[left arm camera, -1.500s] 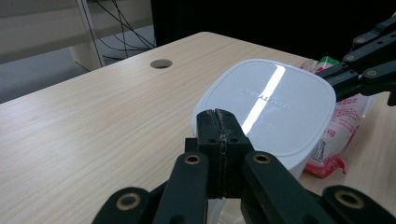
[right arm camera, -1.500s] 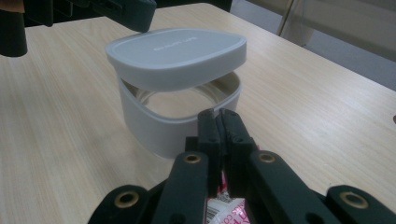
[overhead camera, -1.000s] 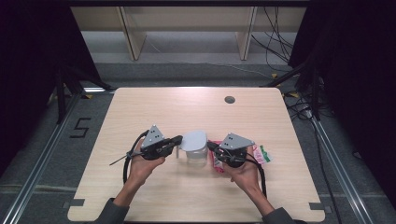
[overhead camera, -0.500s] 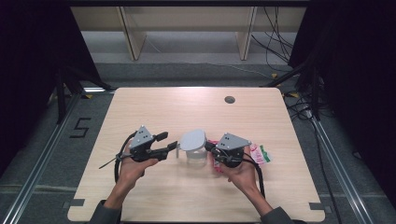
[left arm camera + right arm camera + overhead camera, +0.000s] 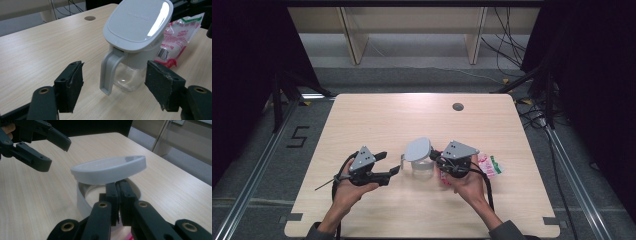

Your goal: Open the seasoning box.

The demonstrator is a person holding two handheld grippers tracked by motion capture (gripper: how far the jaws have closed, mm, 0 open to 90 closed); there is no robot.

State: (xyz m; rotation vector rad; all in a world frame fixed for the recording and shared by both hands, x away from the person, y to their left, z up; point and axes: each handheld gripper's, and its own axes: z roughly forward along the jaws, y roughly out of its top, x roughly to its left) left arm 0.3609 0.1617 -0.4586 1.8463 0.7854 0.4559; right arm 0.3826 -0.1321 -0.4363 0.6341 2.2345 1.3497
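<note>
While open, left gripper (image 5: 113, 93) faces jug (image 5: 135, 42) (handle nearest), apart

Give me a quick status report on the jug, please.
Left gripper open, clear of jug. Right gripper shut on jug rim. Lid tilted up.

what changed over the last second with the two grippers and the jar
The left gripper let go of the jar: its jaws have just been opening, nothing between them, and it drew back left. The lid now stands tilted open. The right gripper stayed shut on the jar's rim.
</note>
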